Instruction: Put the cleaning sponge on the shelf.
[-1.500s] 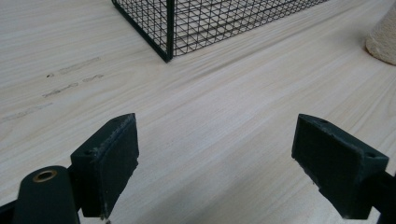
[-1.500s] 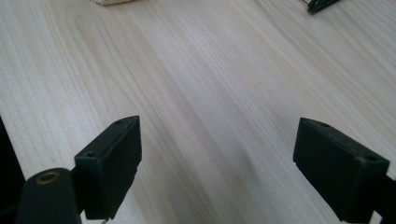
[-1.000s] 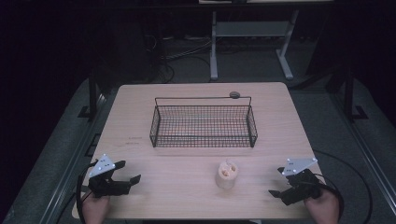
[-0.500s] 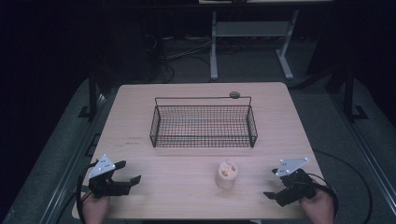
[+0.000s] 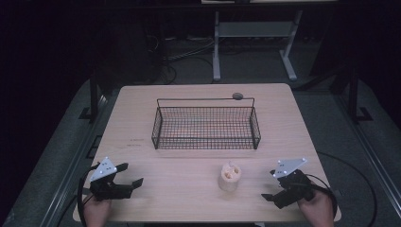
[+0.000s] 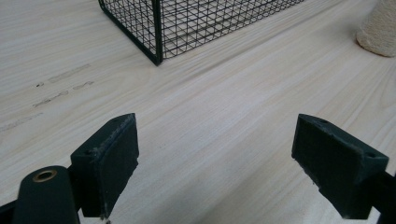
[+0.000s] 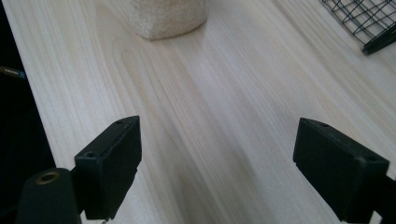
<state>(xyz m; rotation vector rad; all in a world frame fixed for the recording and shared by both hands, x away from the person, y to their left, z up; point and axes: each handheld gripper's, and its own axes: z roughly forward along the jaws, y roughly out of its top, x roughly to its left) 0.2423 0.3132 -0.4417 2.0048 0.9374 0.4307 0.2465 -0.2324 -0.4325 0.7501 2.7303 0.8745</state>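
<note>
Now: both grippers wide, roll nearer the right

Both sets of jaws stand wide apart, gripping nothing. A pale stubby roll [image 5: 230,177] stands upright on the table [image 5: 198,198], just in front of the wire basket [image 5: 206,127]. From the right gripper [image 5: 274,189] it lies near, at about ten o'clock; from the left gripper [image 5: 128,178] it sits well apart, at three o'clock. Judging by that, the right hand has the shorter reach.
</note>
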